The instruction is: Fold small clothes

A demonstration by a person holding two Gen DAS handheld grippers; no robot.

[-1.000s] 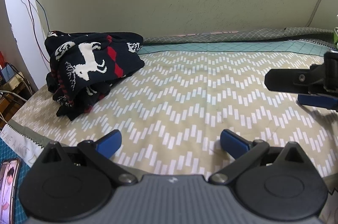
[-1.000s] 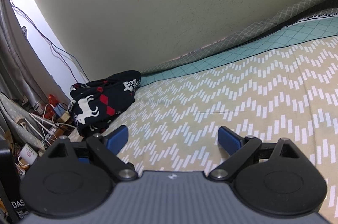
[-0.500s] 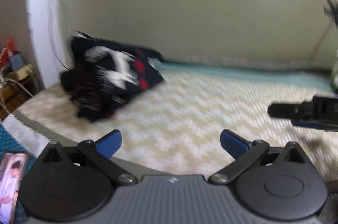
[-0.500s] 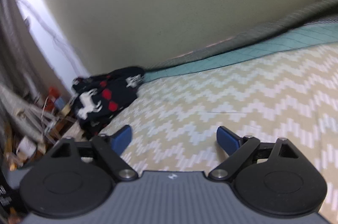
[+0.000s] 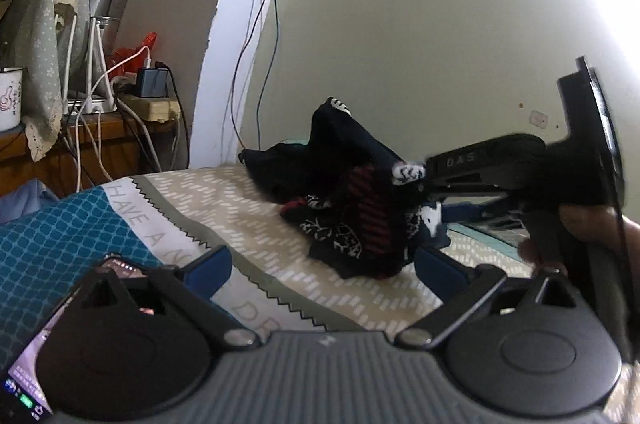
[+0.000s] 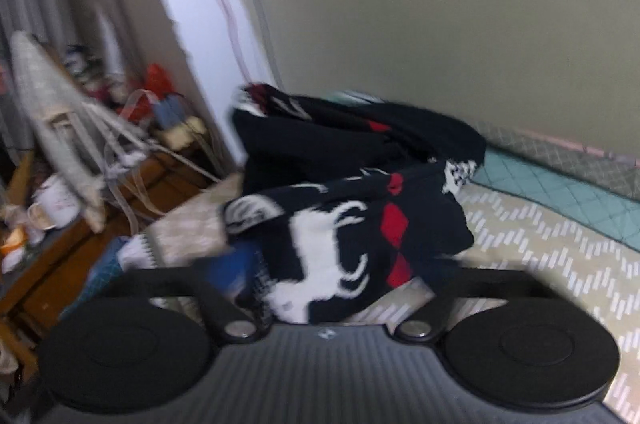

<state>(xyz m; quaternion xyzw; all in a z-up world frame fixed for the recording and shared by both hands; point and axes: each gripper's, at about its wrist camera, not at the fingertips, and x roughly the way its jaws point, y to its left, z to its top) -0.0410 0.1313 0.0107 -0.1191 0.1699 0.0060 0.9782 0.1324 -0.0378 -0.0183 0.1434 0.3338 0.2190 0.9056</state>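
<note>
A dark navy knitted sweater [image 5: 352, 207] with white reindeer and red diamonds lies crumpled on the chevron-patterned bed cover [image 5: 248, 207]. My left gripper [image 5: 320, 264] is open and empty, a short way in front of the sweater. My right gripper [image 6: 340, 276] is open, its jaws on either side of the sweater's near edge [image 6: 328, 248]; the view is blurred. In the left wrist view the right gripper [image 5: 432, 191] reaches into the sweater from the right.
A wall runs behind the bed. At the left stand a wooden side table [image 5: 100, 143] with chargers and cables, a mug [image 5: 10, 99] and a curtain. A phone [image 5: 24, 384] lies on a teal cloth [image 5: 60, 236] at the near left.
Both grippers have swung left toward the sweater. The right gripper has reached it, with the sweater's edge now between its jaws. The sweater is more bunched up.
</note>
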